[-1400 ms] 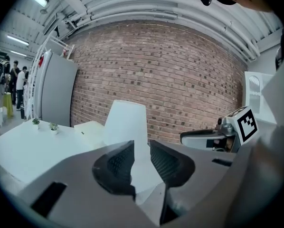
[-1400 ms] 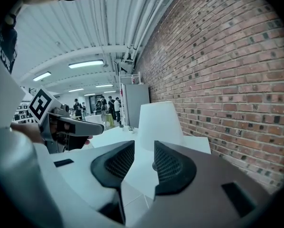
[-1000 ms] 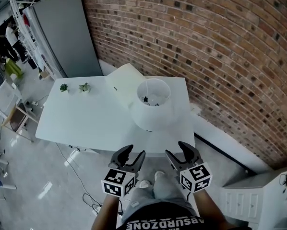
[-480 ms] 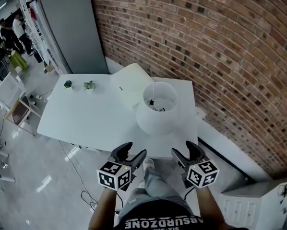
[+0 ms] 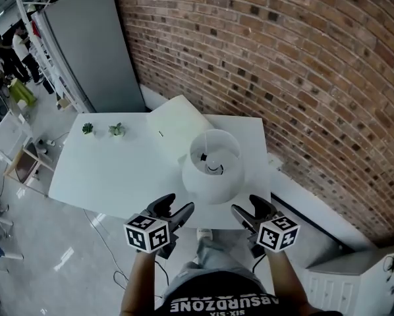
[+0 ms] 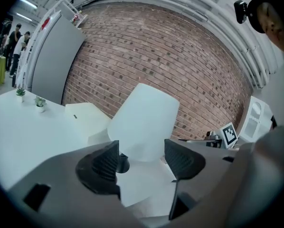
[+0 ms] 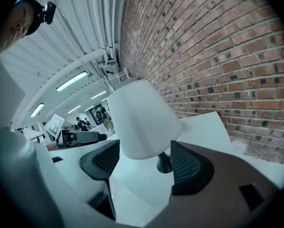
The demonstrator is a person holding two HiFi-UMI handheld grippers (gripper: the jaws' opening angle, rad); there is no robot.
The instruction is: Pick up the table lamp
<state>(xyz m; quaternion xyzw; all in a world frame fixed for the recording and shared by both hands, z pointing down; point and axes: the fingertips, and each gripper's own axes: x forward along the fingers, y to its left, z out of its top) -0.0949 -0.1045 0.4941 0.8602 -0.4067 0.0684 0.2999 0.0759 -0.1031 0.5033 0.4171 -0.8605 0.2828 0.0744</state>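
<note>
A white table lamp (image 5: 212, 166) with a wide conical shade stands near the front right corner of the white table (image 5: 111, 173). Its dark base (image 7: 164, 164) shows under the shade (image 7: 142, 119) in the right gripper view. My left gripper (image 5: 180, 210) hovers at the table's front edge, left of the lamp, its jaws opening with nothing between them. My right gripper (image 5: 242, 210) is level with it on the lamp's right, jaws also opening and empty. In the left gripper view the shade (image 6: 143, 122) rises just beyond the fingertips.
A large white box (image 5: 177, 126) lies behind the lamp. Two small potted plants (image 5: 101, 129) stand at the table's far left. A brick wall (image 5: 302, 84) runs along the right, a grey panel (image 5: 88, 45) behind. A white cabinet (image 5: 355, 275) stands at the lower right.
Both grippers have moved forward toward the table's front edge and the lamp, rolling a little. Their jaws stand wider than a second ago.
</note>
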